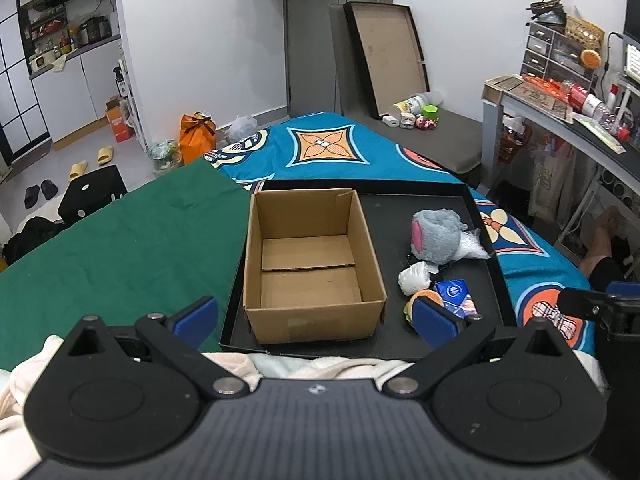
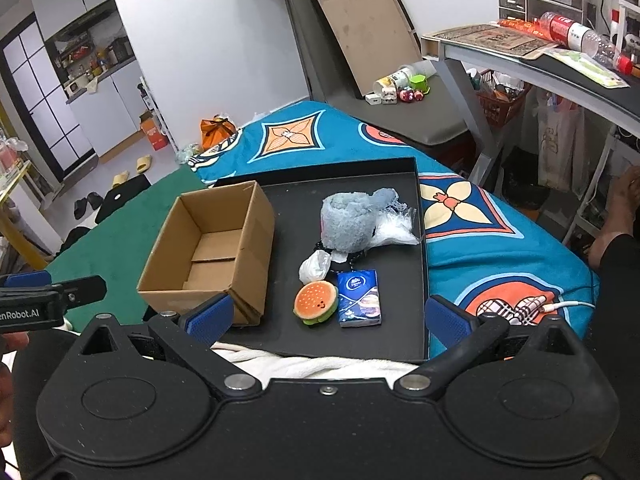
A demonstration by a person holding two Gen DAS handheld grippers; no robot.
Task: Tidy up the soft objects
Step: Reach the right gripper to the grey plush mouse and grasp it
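An empty brown cardboard box (image 1: 312,264) (image 2: 212,252) stands on the left of a black tray (image 1: 460,320) (image 2: 396,336) on the bed. To its right lie a grey plush (image 1: 438,232) (image 2: 348,220), a clear plastic bag (image 2: 394,228), a white bundle (image 1: 414,276) (image 2: 314,266), a burger plush (image 2: 316,302) and a blue tissue pack (image 1: 456,294) (image 2: 358,298). My left gripper (image 1: 316,320) is open and empty in front of the box. My right gripper (image 2: 328,316) is open and empty in front of the burger and the pack.
The tray rests on a blue patterned bedspread (image 2: 500,256) beside a green cloth (image 1: 112,248). White towelling (image 2: 320,364) lies just under both grippers. A desk (image 2: 540,60) stands at the right, a grey chair with a leaning box lid (image 1: 388,56) behind the bed.
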